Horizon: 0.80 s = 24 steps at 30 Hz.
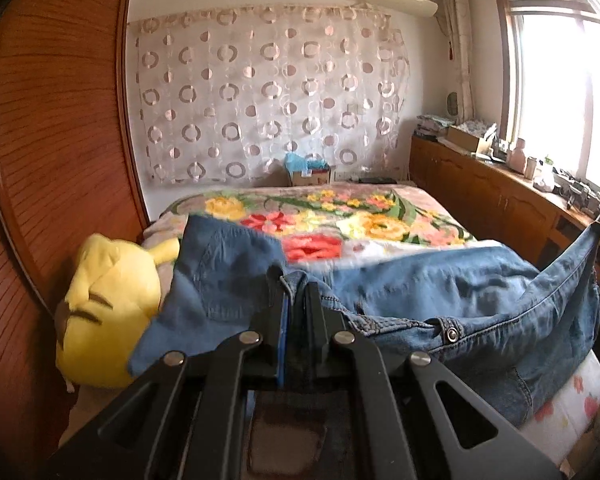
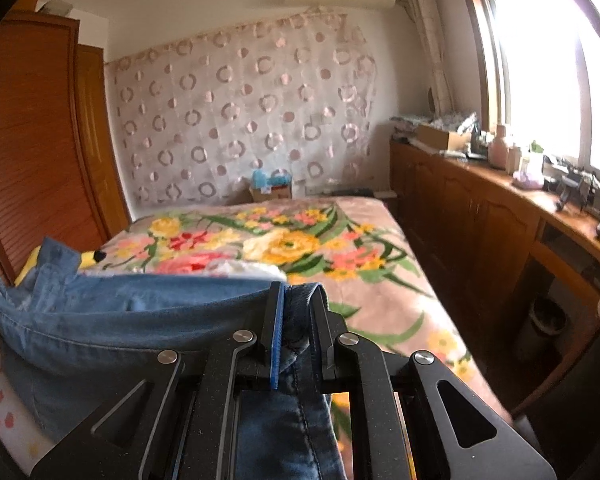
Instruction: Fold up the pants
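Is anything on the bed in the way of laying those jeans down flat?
Mostly no: the flowered blanket ahead looks bare. Only the yellow plush toy lies at the bed's left edge, partly under the jeans both grippers hold.

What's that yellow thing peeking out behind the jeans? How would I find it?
Start at the bed with the flowered blanket, then go to its side along the wooden wardrobe. There lies a yellow plush toy, partly covered by the jeans; it is the only plain bright-yellow, stuffed thing there.
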Available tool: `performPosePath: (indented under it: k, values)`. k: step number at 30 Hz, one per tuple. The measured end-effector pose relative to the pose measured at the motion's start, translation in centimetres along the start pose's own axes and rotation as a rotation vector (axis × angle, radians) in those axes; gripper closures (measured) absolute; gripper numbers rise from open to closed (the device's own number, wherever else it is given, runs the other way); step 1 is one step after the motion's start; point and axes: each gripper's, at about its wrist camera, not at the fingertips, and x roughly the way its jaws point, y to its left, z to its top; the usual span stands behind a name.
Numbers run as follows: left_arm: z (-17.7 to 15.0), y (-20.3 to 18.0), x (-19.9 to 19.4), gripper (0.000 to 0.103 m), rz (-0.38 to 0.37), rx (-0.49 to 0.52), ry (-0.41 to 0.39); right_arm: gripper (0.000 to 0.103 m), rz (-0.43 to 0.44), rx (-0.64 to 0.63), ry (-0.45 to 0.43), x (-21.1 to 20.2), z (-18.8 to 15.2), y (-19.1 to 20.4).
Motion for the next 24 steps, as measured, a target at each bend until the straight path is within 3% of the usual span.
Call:
performPosePath:
  k: [7,12,18,24]
  values:
    - [4.5,0.3,4.9,0.099,0.008,0.015,-0.023,0.094,-0.047,-0.073,-0.03,4.3,5.1,0.2]
    - [6.1,0.5,9.1,0.099,0.026,0.014,-0.006,0.094,-0.099,-0.113,0.002,9.6,7.1,0.7]
    - [5.5,0.7,13.8,0.095,0.032,0.007,0.093,0.094,-0.142,-0.119,0.112,15.9,5.3,0.7]
    - [4.1,0.7,14.7,0.081,0.027,0.007,0.151,0.094,-0.145,-0.119,0.191,18.9,2.7,0.9]
